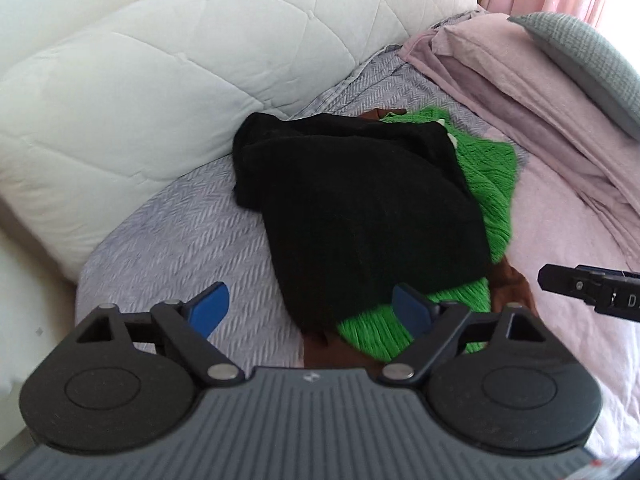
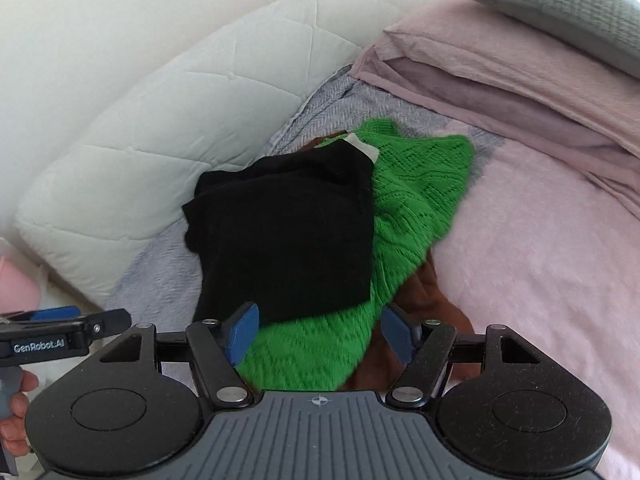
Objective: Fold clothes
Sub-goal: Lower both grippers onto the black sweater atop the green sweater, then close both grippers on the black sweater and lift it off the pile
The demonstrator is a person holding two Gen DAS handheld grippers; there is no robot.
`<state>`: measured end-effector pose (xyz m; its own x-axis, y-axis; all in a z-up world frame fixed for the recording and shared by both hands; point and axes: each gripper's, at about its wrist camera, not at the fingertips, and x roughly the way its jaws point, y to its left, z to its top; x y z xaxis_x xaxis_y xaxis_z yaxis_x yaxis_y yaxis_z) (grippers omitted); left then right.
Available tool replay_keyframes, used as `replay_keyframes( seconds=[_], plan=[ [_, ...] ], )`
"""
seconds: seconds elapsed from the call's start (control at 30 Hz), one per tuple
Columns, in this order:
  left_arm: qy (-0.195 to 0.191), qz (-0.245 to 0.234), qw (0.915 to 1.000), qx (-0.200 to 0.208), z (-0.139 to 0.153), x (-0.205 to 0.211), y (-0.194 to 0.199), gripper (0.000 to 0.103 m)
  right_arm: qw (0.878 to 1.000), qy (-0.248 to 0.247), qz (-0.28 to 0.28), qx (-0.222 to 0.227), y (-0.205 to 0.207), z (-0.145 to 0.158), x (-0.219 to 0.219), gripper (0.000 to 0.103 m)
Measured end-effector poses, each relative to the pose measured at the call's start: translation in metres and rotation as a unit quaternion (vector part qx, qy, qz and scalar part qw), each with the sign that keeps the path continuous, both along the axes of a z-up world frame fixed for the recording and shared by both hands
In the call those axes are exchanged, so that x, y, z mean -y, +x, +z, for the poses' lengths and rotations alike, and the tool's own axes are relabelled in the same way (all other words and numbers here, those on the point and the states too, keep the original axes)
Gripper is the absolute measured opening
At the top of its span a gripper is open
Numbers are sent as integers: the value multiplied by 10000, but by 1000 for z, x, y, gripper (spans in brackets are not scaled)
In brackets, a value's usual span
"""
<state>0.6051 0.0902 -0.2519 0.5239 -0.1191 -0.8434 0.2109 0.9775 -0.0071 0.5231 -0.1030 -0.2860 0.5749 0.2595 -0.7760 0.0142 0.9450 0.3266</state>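
A folded black garment (image 1: 352, 208) (image 2: 288, 232) lies on top of a bright green knit sweater (image 1: 492, 176) (image 2: 412, 200). Under both, a brown garment (image 1: 512, 280) (image 2: 436, 296) peeks out at the near edge. The stack rests on the bed. My left gripper (image 1: 310, 310) hovers open just in front of the black garment's near edge, with nothing between its blue pads (image 1: 210, 308). Beside it, my right gripper (image 2: 320, 338) is open over the green sweater's near edge, also holding nothing. The left gripper's tip (image 2: 100, 322) shows at the left of the right wrist view.
A white quilted duvet (image 1: 140, 100) is bunched along the left and back. Folded pink blankets (image 1: 520, 80) and a grey pillow (image 1: 592, 56) lie at the right. The grey-lilac bedspread (image 1: 180, 232) and pink sheet (image 1: 560, 220) surround the stack. A person's hand (image 2: 16, 404) holds the left gripper.
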Motion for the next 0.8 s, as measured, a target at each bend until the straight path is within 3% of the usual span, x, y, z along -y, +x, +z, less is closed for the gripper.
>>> replay_keyframes(
  seconds=[0.4, 0.63, 0.7, 0.8],
  plan=[
    [-207, -181, 9996, -102, -70, 6, 97, 84, 9998, -166, -87, -115, 83, -72, -9, 66],
    [-633, -163, 9975, -282, -105, 13, 126, 84, 9994, -97, -286, -179, 111, -109, -4, 61],
    [-780, -117, 9964, -324, -113, 15, 131, 83, 9993, 134, -315, -172, 115, -116, -2, 47],
    [-1078, -68, 9936, -332, -115, 17, 135, 59, 9995, 139, -292, -13, 113, -111, -6, 23]
  ],
)
